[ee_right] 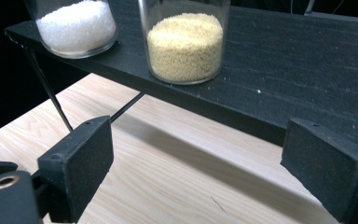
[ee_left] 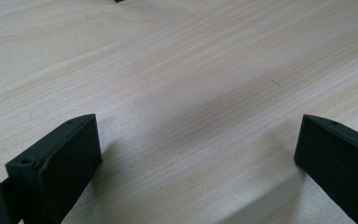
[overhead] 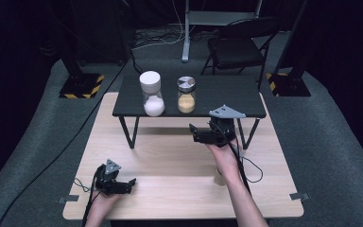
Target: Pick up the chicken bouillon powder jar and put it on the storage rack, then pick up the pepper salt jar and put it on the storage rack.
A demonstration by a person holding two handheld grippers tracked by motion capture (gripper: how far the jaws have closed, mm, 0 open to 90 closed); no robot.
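Observation:
Two glass jars stand on a low black shelf at the back of the wooden table. The left jar has a white lid and white grains. The right jar has a silver lid and yellow grains. My right gripper is open, held just in front of the shelf's right half, below and right of the yellow jar. My left gripper is open low over the table's front left, with bare wood between its jaws.
The shelf rests on thin black wire legs. A folding chair and stand bases sit on the grey floor beyond the table. Cables trail from both grippers across the table's front.

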